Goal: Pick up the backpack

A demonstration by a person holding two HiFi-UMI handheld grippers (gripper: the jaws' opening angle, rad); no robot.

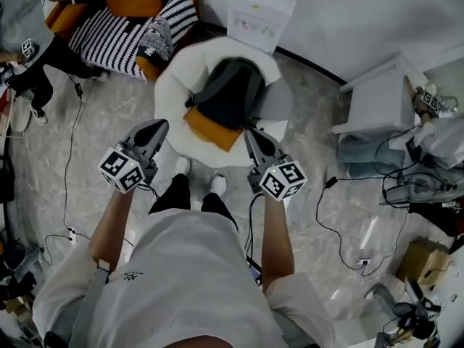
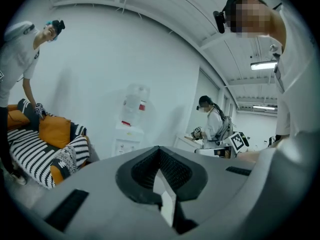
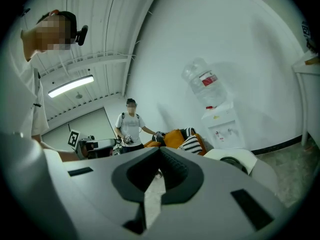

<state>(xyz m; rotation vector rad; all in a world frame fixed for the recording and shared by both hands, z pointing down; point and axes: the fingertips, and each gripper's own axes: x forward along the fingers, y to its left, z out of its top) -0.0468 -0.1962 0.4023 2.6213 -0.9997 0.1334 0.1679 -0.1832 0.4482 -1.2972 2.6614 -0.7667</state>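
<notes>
A dark grey backpack (image 1: 230, 91) with an orange base lies on a round white chair (image 1: 170, 85) straight ahead in the head view. My left gripper (image 1: 158, 127) is shut and empty, its tips by the chair's near-left rim. At the near-right rim, just short of the orange base, my right gripper (image 1: 251, 133) is shut too, with nothing in it. In the left gripper view the left gripper (image 2: 160, 151) has its jaws pressed together and the backpack is out of sight. The right gripper (image 3: 160, 156) shows the same, with a sliver of the backpack (image 3: 231, 160) on the chair (image 3: 250, 165) beyond.
A striped and orange sofa (image 1: 138, 20) stands behind the chair at left, a water dispenser (image 1: 259, 6) behind it at right. A white side table (image 1: 380, 96), cables (image 1: 341, 223) and a cardboard box (image 1: 424, 256) fill the right. A person (image 1: 25, 27) stands at far left.
</notes>
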